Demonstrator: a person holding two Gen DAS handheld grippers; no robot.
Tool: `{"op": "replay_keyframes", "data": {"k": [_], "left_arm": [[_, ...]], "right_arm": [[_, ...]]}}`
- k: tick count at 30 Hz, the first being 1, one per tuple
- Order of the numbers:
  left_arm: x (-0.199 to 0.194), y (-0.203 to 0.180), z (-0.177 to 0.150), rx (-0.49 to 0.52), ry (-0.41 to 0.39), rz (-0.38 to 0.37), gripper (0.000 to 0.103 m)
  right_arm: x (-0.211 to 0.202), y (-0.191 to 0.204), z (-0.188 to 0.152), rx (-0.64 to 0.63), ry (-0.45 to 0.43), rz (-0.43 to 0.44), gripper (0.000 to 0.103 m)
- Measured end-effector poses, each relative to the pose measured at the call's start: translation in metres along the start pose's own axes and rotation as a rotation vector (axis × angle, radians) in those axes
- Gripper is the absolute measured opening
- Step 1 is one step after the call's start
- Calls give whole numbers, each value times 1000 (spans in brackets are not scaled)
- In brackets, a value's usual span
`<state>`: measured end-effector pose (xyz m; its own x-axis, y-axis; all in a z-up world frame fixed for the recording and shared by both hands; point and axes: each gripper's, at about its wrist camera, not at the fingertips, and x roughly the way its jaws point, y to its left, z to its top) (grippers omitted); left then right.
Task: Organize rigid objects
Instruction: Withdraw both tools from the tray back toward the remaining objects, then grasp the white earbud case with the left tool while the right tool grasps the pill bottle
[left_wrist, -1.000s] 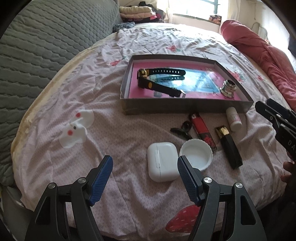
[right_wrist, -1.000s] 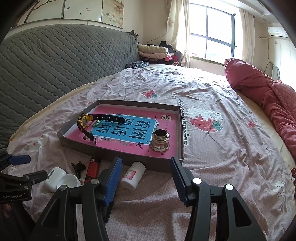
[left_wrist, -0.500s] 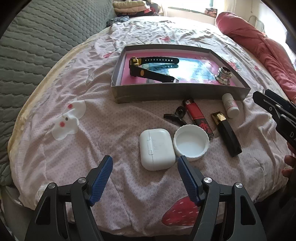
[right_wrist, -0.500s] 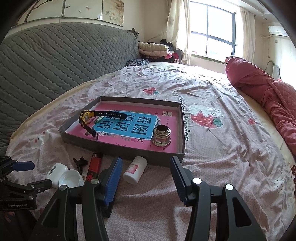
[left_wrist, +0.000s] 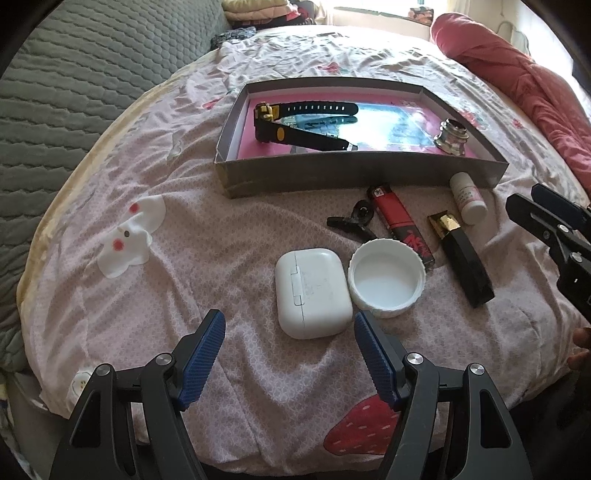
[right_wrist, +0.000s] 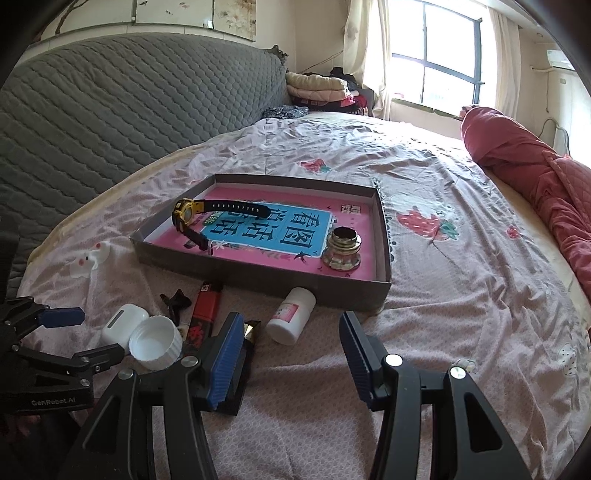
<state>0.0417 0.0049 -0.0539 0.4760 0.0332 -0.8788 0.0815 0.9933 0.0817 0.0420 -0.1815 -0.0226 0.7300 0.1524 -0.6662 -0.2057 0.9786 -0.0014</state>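
Left gripper (left_wrist: 288, 354) jaws apart, empty, above earbud case (left_wrist: 312, 291). Right gripper (right_wrist: 291, 354) jaws apart; its left finger hid most of black lipstick tube (right_wrist: 251, 328).

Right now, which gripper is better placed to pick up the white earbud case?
Left. The left gripper is open with the earbud case right ahead of its fingertips; the right gripper faces the small white bottle instead.

my left claw (left_wrist: 290, 363) wide open, nothing in it, hanging over bedsheet (left_wrist: 207, 251). white earbud case (left_wrist: 312, 291) just ahead, touching white cap (left_wrist: 386, 282). watch (left_wrist: 295, 123) sitting in tray (left_wrist: 354, 171).
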Motion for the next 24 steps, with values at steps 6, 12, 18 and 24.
{"op": "replay_keyframes", "data": {"k": [6, 12, 18, 24], "left_arm": [[7, 0, 2, -14, 7, -4, 74], [15, -1, 4, -36, 11, 6, 74], [25, 3, 8, -76, 18, 3, 74], [32, 6, 13, -106, 11, -8, 74]], "right_arm": [[4, -2, 1, 13, 9, 5, 53], [10, -1, 1, 15, 23, 5, 53], [16, -2, 1, 24, 34, 2, 53], [24, -5, 0, 50, 53, 2, 53]]}}
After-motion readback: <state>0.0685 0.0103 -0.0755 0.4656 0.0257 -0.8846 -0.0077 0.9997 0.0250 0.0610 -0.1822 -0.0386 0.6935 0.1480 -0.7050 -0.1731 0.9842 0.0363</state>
